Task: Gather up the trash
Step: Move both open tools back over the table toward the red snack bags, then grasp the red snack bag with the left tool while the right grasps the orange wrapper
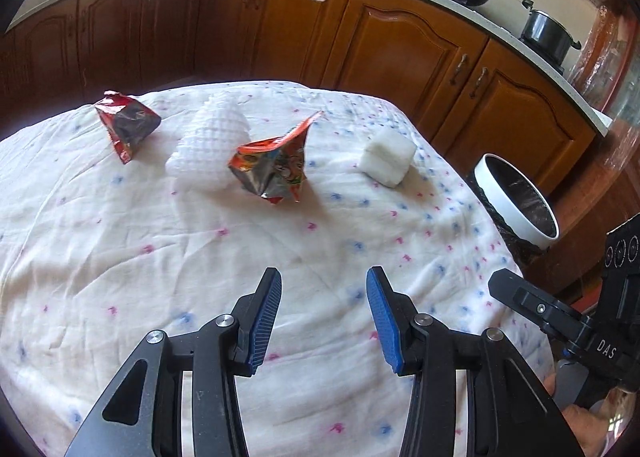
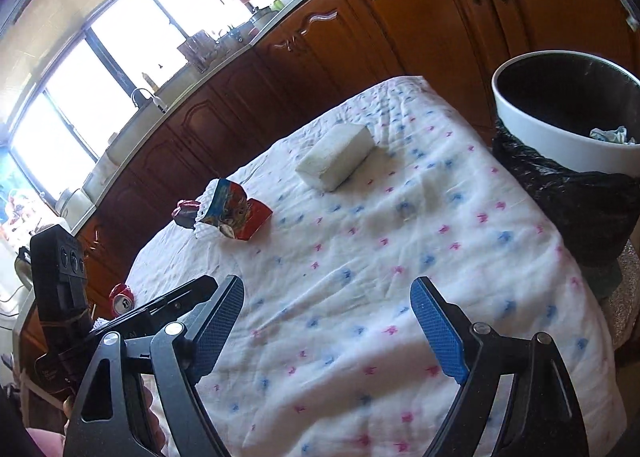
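**Q:** So what are the two grippers doing here? Holding any of the trash?

**A:** Nope, both empty. The left gripper (image 1: 324,317) has its jaws about halfway apart with nothing between the blue pads, just hanging over the cloth-covered counter (image 1: 120,257). The right gripper (image 2: 332,329) is spread wide, also released, nothing touching the pads. No earlier shot to compare, so that's all I can say about them.

**Q:** And where's the trash relative to the bin?

**A:** The bin (image 2: 560,153) is a white-rimmed one with a black liner, sitting just off the counter's edge. Closest to it on the counter is a white foam block (image 1: 387,156). Further away from the bin there's a crumpled orange snack wrapper (image 1: 276,167), touching or right against a white foam net sleeve (image 1: 212,137). Farthest from the bin is a red snack wrapper (image 1: 126,125). All of it is well ahead of both grippers.

**Q:** Anything in the bin already?

**A:** Yeah, in the right wrist view there's a bit of crumpled pale paper or plastic (image 2: 610,135) down inside it. Can't tell exactly what it is.
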Demonstrator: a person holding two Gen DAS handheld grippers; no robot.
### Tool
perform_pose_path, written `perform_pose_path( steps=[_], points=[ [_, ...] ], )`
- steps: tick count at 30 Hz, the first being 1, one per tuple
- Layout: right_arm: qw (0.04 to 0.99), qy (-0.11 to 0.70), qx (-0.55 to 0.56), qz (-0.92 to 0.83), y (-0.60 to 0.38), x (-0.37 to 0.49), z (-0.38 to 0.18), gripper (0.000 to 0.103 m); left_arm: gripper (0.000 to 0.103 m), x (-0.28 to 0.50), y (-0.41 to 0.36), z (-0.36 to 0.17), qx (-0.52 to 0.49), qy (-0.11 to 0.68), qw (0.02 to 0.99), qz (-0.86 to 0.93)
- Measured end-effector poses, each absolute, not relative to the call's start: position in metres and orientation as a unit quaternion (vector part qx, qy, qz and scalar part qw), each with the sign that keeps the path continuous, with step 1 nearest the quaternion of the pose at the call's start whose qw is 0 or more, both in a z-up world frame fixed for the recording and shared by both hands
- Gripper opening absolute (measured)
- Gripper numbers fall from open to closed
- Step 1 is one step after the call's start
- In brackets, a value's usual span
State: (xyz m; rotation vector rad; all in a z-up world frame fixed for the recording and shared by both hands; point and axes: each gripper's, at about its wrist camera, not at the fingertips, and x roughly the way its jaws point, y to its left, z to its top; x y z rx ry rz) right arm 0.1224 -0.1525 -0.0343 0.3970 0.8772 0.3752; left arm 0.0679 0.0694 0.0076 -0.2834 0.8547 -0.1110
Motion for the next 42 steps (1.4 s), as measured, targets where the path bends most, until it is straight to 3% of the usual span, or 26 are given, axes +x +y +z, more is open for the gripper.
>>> perform_pose_path(
  steps=[5,9,28,37,39,40,41,42],
  points=[
    [0.87,0.447,0.137,0.156,-0.124,0.128,-0.032,0.103,0.044,0.058,0.095,0.012,-0.146,0.402,0.903,-0.039],
    [0.873,0.452,0.109,0.145,-0.105,0.133,-0.025,0.103,0.044,0.056,0.118,0.012,-0.157,0.397,0.904,-0.02],
    [0.846,0.451,0.188,0.212,-0.04,0.187,-0.029,0.1,0.044,0.106,0.217,0.018,-0.21,0.381,0.899,0.057],
    [0.843,0.448,0.205,0.215,-0.012,0.226,-0.034,0.078,0.04,0.168,0.233,0.001,-0.197,0.406,0.888,0.088],
    [0.84,0.456,0.204,0.211,-0.009,0.235,-0.041,0.065,0.022,0.177,0.236,-0.006,-0.202,0.411,0.884,0.089],
    [0.836,0.462,0.205,0.211,-0.009,0.238,-0.046,0.048,0.009,0.18,0.237,-0.01,-0.206,0.414,0.882,0.087],
    [0.833,0.469,0.206,0.211,-0.008,0.241,-0.051,0.027,0.004,0.181,0.237,-0.012,-0.209,0.414,0.882,0.083],
    [0.831,0.473,0.205,0.209,-0.008,0.242,-0.054,0.024,0.003,0.18,0.236,-0.012,-0.208,0.412,0.883,0.081]
  ],
)
